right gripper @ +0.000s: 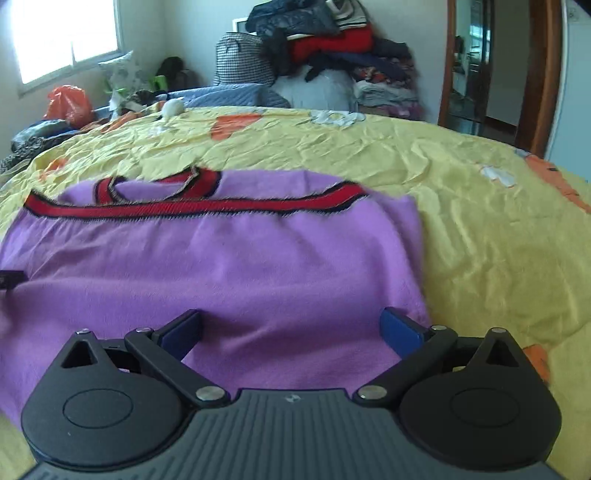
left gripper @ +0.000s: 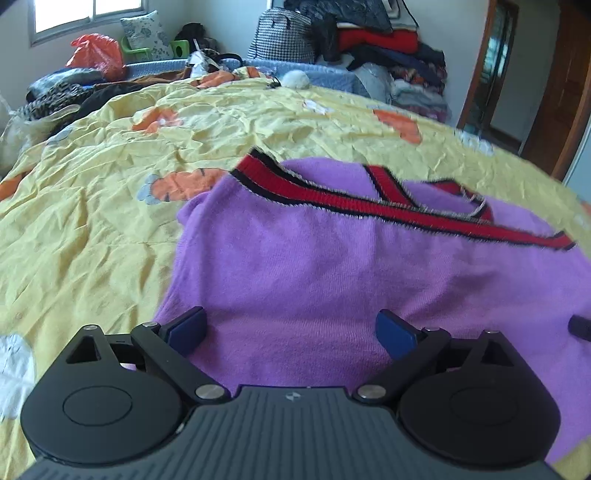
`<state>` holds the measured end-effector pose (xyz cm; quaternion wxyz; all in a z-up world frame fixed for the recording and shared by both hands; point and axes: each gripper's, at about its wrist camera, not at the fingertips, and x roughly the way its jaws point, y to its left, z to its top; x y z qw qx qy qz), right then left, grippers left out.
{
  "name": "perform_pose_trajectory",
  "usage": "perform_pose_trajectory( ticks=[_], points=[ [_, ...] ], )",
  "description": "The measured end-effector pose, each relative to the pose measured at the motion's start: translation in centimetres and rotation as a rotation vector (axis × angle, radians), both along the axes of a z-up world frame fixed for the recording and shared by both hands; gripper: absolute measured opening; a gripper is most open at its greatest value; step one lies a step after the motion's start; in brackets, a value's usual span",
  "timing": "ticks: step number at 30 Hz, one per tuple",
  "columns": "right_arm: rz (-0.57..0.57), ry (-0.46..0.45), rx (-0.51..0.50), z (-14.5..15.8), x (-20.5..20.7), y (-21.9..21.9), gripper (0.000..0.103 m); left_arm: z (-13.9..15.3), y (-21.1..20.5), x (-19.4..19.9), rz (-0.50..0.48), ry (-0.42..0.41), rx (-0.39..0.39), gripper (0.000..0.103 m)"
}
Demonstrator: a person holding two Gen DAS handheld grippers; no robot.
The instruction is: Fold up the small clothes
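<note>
The left hand-held gripper (left gripper: 291,332) hangs low over the near part of a purple knit sweater vest (left gripper: 332,266), its two blue-padded fingers (left gripper: 188,330) spread wide apart with nothing between them but the purple knit beneath. Whether the pads touch the fabric cannot be told. The right hand-held gripper (right gripper: 291,332) sits the same way, jaws wide apart, over the near right part of the vest (right gripper: 221,269); its right finger (right gripper: 400,332) lies close to the garment's right edge.

The vest lies spread on a bed covered with a wrinkled yellow sheet (left gripper: 92,221) printed with orange and white shapes. Ahead of both grippers, at the far side of the garment, runs its red trim edged in black (right gripper: 184,208), looping around the neck and armholes. In the left view a dark tip of the other gripper shows at the far right, over the purple knit.

Beyond the bed, far ahead, stands a pile of clothes (right gripper: 332,48) beside a checked bag (right gripper: 240,55), and an orange plastic bag (left gripper: 98,55) lies below a window (right gripper: 62,33).
</note>
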<state>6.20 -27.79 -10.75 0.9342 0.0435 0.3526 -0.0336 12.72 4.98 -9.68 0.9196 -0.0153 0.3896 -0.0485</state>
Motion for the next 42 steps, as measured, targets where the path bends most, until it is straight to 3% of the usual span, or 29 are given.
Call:
perform_pose_trajectory(
  ticks=[3,6,8,10,11,12,17,21,23,24,25,27,31,33,37,42],
  points=[
    [0.02,-0.015,-0.02,1.2,-1.6,1.2,0.103,1.2,1.4,-2.4,-0.003,-0.034,-0.028,0.098],
    [0.07,-0.019,0.002,1.3,-4.0,2.3,0.103,0.7,2.8,-4.7,-0.001,-0.006,-0.029,0.098],
    [0.084,0.005,-0.012,0.7,-5.2,3.0,0.103,-0.7,3.8,-5.5,0.009,0.044,-0.008,0.098],
    [0.092,0.041,-0.047,-0.5,-6.0,3.0,0.103,-1.7,4.3,-6.6,0.015,0.025,0.085,0.103],
    [0.091,0.039,-0.06,-0.9,-6.5,2.6,0.103,-1.9,5.4,-7.2,0.02,0.009,0.038,0.103],
    [0.091,0.022,-0.039,-1.1,-7.2,1.8,0.103,-1.8,5.8,-7.5,0.019,0.014,0.066,0.103],
    [0.039,0.057,0.015,0.1,-7.8,-0.1,0.103,-0.1,7.9,-7.9,0.046,0.03,0.005,0.1],
    [0.001,-0.034,0.004,1.1,-7.8,0.1,0.103,0.2,8.4,-6.5,0.071,0.013,-0.075,0.101],
    [0.031,-0.046,0.075,0.6,-7.4,-0.4,0.103,-0.8,8.5,-5.4,0.063,0.062,-0.126,0.098],
    [0.054,-0.03,0.108,0.1,-7.1,-0.6,0.103,-0.8,8.0,-5.4,0.043,0.041,-0.094,0.096],
    [0.073,-0.012,0.107,-0.4,-7.0,-0.5,0.103,-1.0,7.4,-5.5,0.012,0.042,-0.047,0.096],
    [0.084,0.017,-0.071,-1.1,-7.2,0.5,0.103,-1.0,6.9,-6.0,-0.032,0.038,0.01,0.093],
    [0.033,0.013,0.0,0.1,-8.5,-0.3,0.103,-0.2,9.2,-5.2,-0.032,0.037,-0.102,0.096],
    [0.072,-0.03,0.009,1.0,-9.3,0.6,0.103,0.7,10.2,-3.4,0.001,0.033,-0.132,0.096],
    [0.095,-0.038,-0.033,1.0,-8.4,2.4,0.103,3.3,10.2,0.0,-0.041,-0.034,-0.216,0.098],
    [0.034,-0.032,0.06,0.6,-3.5,2.4,0.103,4.8,4.3,2.8,-0.23,-0.209,-0.197,0.103]
  ],
)
